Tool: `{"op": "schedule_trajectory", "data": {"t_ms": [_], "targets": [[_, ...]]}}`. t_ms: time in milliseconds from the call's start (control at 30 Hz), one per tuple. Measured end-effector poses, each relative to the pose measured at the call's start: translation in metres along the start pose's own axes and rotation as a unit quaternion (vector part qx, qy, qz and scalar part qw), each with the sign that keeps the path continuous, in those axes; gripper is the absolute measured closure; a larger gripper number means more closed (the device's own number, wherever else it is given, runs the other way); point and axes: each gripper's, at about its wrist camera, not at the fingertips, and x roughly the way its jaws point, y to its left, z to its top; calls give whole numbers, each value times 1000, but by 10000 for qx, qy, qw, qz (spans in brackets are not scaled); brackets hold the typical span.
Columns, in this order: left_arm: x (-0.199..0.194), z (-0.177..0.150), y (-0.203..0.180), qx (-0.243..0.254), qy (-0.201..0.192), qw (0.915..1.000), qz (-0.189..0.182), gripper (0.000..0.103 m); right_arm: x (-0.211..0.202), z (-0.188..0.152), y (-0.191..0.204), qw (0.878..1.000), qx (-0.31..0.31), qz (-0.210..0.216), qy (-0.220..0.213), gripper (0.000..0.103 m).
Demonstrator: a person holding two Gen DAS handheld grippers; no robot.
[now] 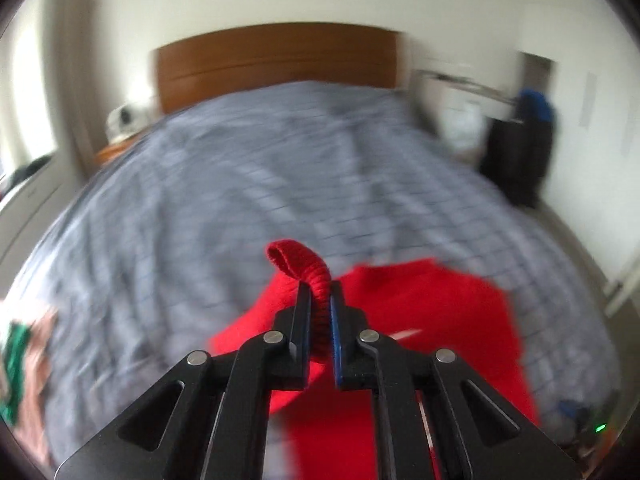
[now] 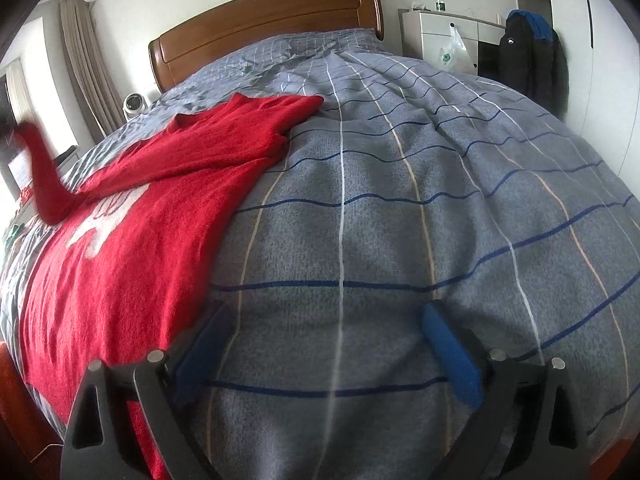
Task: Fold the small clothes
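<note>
Nearest in the left wrist view, the left gripper (image 1: 319, 300) is clamped almost fully closed on a ribbed cuff of a red knitted sweater (image 2: 132, 216), the cuff end curling up and over the fingertips. In the right wrist view the right gripper (image 2: 326, 354) hangs above bare bedding with its jaws spread wide and nothing between them, its blue pads (image 2: 450, 356) well apart. The sweater lies spread on the left part of the bed, just left of that empty gripper, white lettering showing on its front, its far sleeve folded in near the collar and its left sleeve (image 2: 42, 176) lifted off the cover at the frame's left edge (this is judged to be the sleeve the left gripper holds). To fold well, the lifted sleeve probably wants carrying across the chest and laying flat before release, while the free gripper could pin the body or take the near hem so the knit does not drag or bunch. Beneath is a soft grey-blue quilt (image 2: 400, 200) with a thin line check, rumpled in places. Farther off are a brown wooden headboard (image 2: 264, 20), a curtain (image 2: 80, 60) at far left, and a dark jacket (image 2: 528, 52) hanging at far right beside a white cabinet (image 2: 432, 32).
</note>
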Motion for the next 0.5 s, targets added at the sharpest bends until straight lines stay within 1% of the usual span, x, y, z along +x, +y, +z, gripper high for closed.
{"op": "schedule_trajectory", "data": {"t_ms": [33, 100, 133, 167, 200, 233, 267, 300, 333, 433, 500], "targets": [[8, 4, -21, 100, -5, 9999, -136, 96, 0, 0, 0, 10000, -12, -2, -5, 7], [32, 1, -65, 336, 139, 9986, -390, 87, 0, 0, 0, 10000, -32, -7, -15, 7], [39, -4, -76, 377, 245, 9980, -447, 72, 0, -1, 0, 10000, -38, -5, -18, 7], [48, -14, -88, 358, 396, 9978, -398, 40, 0, -1, 1, 10000, -46, -2, -21, 6], [55, -22, -90, 288, 481, 9979, -340, 29, -1, -1, 1, 10000, -51, 3, -21, 6], [59, -35, -89, 185, 493, 9980, -351, 23, -1, -2, 1, 10000, -57, 5, -26, 7], [60, -44, -85, 132, 531, 9977, -401, 23, -1, -2, 1, 10000, -59, 8, -26, 6], [63, -57, -76, 76, 665, 9969, -415, 23, -1, -3, 1, 10000, -63, 14, -26, 6], [63, -65, -68, 34, 755, 9965, -368, 23, -1, -3, 1, 10000, -65, 20, -25, 6], [56, -104, -29, -111, 948, 9954, -68, 23, -1, -3, 0, 10000, -70, 26, -23, 6], [46, -136, 4, -244, 1083, 9937, 141, 23, -1, -3, 0, 10000, -76, 28, -21, 5]]}}
